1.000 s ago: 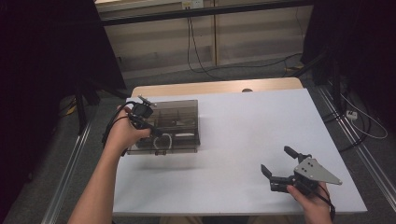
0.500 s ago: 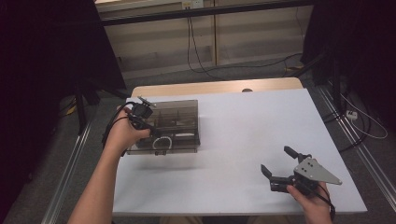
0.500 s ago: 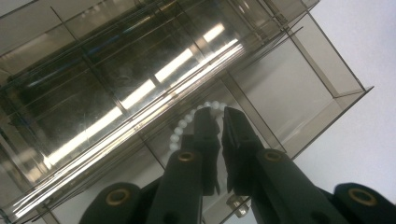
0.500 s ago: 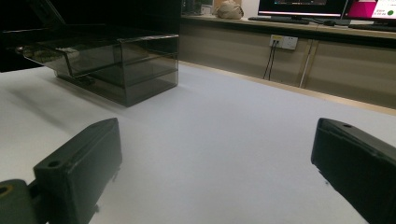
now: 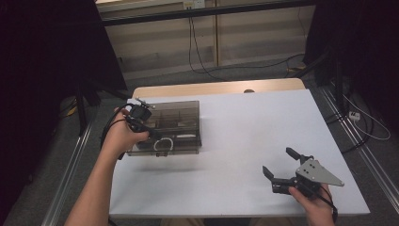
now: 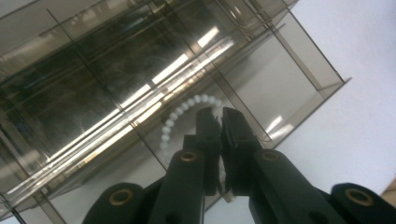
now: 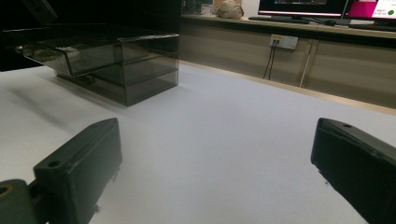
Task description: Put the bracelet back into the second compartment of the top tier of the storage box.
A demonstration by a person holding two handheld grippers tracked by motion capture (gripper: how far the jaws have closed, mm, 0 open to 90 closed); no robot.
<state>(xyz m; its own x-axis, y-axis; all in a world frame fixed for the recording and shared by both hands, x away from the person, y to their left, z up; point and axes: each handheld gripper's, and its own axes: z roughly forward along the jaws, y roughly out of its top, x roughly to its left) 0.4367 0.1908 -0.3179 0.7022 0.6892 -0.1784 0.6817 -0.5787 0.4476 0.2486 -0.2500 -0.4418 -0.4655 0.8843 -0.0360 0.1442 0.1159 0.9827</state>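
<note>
A smoky clear compartment box (image 5: 176,117) stands at the table's left. Its front edge looks raised a little, with a shadow under it. A white bead bracelet (image 5: 163,143) lies in one front compartment. My left gripper (image 5: 151,135) reaches over the box's front left part. In the left gripper view its jaws (image 6: 221,116) are shut on a thin clear wall of the box (image 6: 116,70), right beside the bracelet (image 6: 180,114). My right gripper (image 5: 277,161) rests low at the table's front right, open and holding nothing. Its view (image 7: 217,140) faces the box (image 7: 126,70) across bare table.
The white table top (image 5: 254,127) stretches between the box and the right gripper. A wooden strip (image 5: 221,87) runs along the far edge. Beyond it stands a wall panel with hanging cables (image 5: 193,37), and dark stands flank both sides.
</note>
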